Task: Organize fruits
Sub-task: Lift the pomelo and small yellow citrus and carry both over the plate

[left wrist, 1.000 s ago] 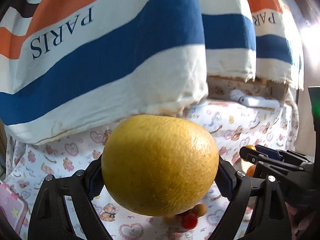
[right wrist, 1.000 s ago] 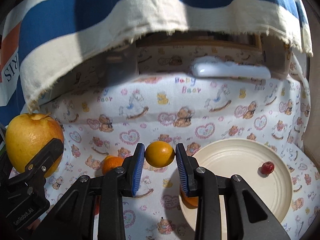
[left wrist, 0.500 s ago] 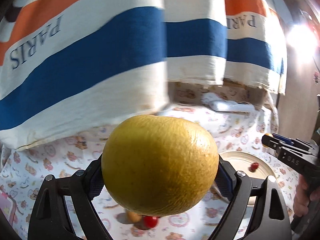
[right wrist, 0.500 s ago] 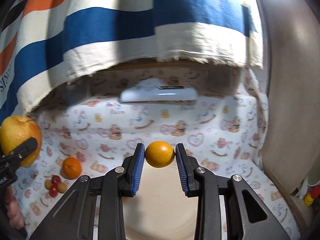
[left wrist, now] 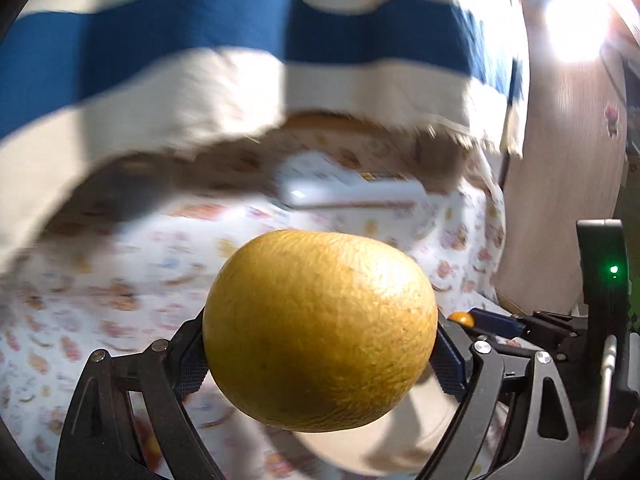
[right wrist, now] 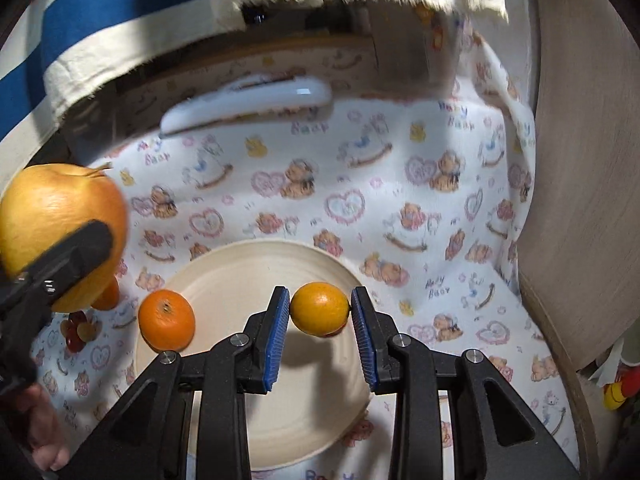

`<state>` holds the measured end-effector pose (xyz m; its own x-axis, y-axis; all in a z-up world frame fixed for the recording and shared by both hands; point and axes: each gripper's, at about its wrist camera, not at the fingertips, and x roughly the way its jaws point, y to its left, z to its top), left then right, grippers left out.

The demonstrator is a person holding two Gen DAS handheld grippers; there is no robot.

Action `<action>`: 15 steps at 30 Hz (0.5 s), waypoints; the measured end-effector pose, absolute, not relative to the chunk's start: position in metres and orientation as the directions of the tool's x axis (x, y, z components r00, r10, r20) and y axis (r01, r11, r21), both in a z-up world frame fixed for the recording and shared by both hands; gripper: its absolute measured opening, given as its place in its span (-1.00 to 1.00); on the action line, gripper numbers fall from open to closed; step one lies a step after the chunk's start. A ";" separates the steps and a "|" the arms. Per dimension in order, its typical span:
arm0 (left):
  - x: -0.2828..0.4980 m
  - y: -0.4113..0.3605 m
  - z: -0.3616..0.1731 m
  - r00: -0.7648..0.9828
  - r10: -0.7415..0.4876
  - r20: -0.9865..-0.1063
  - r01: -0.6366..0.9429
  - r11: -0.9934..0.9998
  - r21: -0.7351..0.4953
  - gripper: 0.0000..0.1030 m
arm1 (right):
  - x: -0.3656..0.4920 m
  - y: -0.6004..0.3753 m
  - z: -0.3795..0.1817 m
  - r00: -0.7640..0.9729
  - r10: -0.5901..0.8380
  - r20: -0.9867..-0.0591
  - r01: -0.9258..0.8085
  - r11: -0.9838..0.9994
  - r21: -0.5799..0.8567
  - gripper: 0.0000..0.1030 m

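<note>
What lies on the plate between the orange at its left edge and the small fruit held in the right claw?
In the right wrist view, only bare plate lies between the orange and the small fruit in the right claw.

Bear-print cloth (right wrist: 360, 184), plate (right wrist: 224, 280), tangerine (right wrist: 166, 320)

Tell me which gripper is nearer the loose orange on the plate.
Right. The right gripper holds a small orange just beside the loose orange over the plate; the left gripper, holding an apple, is off the plate's edge.
</note>
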<state>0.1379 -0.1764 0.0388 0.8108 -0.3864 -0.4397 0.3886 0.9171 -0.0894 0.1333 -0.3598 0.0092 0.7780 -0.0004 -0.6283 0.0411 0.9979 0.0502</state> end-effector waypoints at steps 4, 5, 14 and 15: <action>0.161 -0.200 0.022 0.779 -0.364 -0.510 0.381 0.921 -0.076 0.73 | 0.146 -0.368 -0.005 0.708 0.040 -0.705 0.022 0.997 0.079 -0.35; 0.166 -0.204 0.018 0.773 -0.356 -0.525 0.376 0.924 -0.072 0.73 | 0.148 -0.370 -0.008 0.698 0.039 -0.715 0.025 0.997 0.079 -0.35; 0.192 -0.219 -0.002 0.733 -0.330 -0.595 0.364 0.929 -0.067 0.73 | 0.155 -0.378 -0.017 0.685 0.049 -0.727 0.048 0.992 0.113 -0.35; 0.194 -0.221 -0.002 0.730 -0.326 -0.601 0.364 0.929 -0.061 0.73 | 0.156 -0.378 -0.017 0.685 0.048 -0.727 0.049 0.993 0.112 -0.35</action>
